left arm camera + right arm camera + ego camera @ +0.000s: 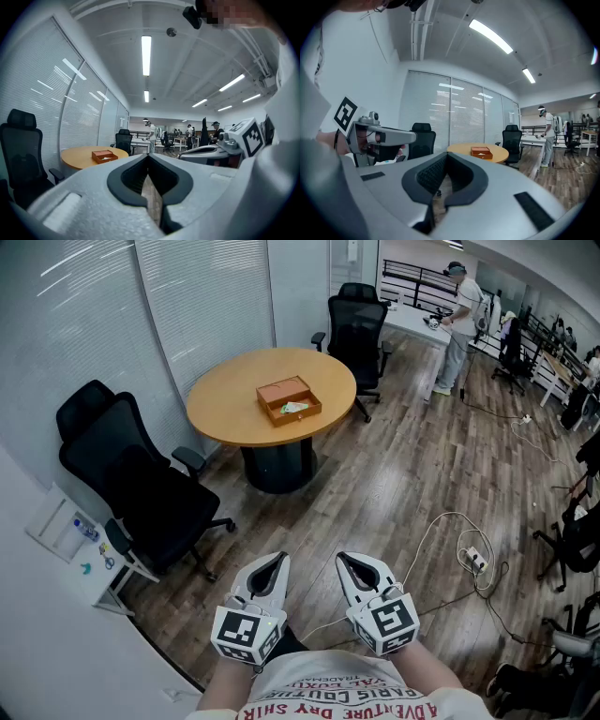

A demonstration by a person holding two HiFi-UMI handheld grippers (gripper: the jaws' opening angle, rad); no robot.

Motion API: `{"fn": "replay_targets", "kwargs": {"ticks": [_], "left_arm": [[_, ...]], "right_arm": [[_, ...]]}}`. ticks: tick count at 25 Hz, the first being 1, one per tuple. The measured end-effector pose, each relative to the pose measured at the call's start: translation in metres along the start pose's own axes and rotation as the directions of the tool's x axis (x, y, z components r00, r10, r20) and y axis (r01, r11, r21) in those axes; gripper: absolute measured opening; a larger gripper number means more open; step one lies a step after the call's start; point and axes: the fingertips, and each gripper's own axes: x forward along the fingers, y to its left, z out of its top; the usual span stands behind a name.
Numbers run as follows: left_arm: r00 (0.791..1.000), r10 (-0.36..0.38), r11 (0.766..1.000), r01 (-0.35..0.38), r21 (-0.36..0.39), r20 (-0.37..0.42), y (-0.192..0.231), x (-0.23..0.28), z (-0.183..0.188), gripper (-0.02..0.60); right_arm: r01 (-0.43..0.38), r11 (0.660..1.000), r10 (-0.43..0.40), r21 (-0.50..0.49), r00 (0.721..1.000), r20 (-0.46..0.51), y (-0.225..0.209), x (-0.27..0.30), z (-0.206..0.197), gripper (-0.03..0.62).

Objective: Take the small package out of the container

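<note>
An open orange-brown container [289,399] sits on the round wooden table [225,404] across the room, with a small pale package [296,408] lying inside it. Both grippers are held low near my body, far from the table. My left gripper [277,559] and my right gripper [346,559] are side by side, each shut with nothing between the jaws. In the left gripper view my left gripper [148,156] points towards the container [104,155]. In the right gripper view my right gripper [446,154] points towards the container [481,152] too.
Black office chairs stand left of the table [131,474] and behind it [356,329]. A power strip with cables [475,560] lies on the wood floor at the right. A person [459,320] stands at a far desk. A white shelf [70,545] is at the left wall.
</note>
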Motion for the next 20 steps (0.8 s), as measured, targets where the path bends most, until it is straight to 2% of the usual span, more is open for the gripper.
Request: {"fn": "replay_targets", "kwargs": {"ticks": [11,20], "left_arm": [[1.000,-0.008,1.000,0.008,-0.021,-0.004,-0.006,0.006,-0.006,0.012],[0.998,-0.043,0.999,0.043,-0.015,-0.054,-0.011,0.030,-0.020,0.012]], "right_arm": [[0.005,0.998,-0.005,0.058,1.000,-0.005,-0.005,-0.003,-0.009,0.006],[-0.004,0.996,0.010,0.094,0.998,-0.061,-0.018,0.006,-0.032,0.007]]}}
